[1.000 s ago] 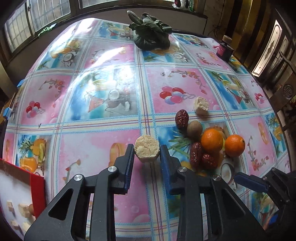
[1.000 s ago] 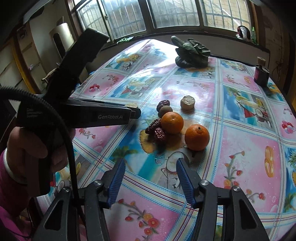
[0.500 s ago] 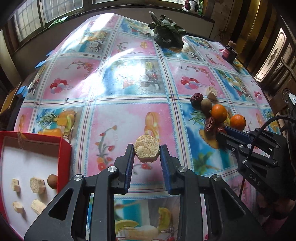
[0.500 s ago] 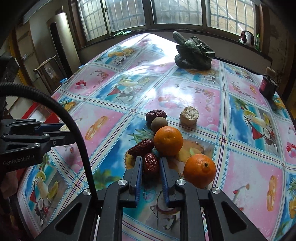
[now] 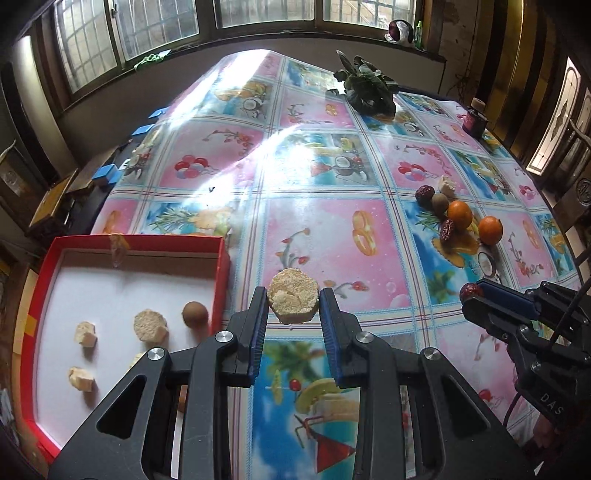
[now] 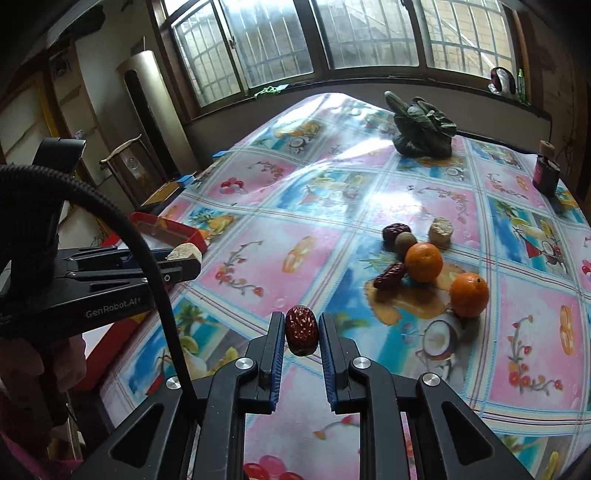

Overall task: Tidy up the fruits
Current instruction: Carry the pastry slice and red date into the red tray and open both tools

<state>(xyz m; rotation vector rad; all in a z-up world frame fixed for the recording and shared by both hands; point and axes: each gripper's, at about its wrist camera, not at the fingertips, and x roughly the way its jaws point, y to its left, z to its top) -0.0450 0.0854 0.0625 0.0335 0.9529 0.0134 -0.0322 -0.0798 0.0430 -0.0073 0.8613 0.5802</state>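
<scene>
both wrist views look steeply down, close over the table (image 5: 314, 229), facing the windows (image 6: 369, 33) at the top of frame; both share the fruit pile (image 5: 458, 221).

Your counter (image 5: 317, 236) is covered by a glossy cloth printed with fruit squares. On it, at your left edge, sits a red tray (image 5: 40, 295). Near the right side lies a cluster: two oranges (image 6: 423, 261), touching neither each other, two red dates (image 6: 389, 275), a brown kiwi (image 6: 403, 240) and a pale cut slice (image 6: 440, 229). At the far end rests a leafy green vegetable (image 6: 423, 129), and a dark jar (image 6: 546, 173) stands at the far right.
</scene>
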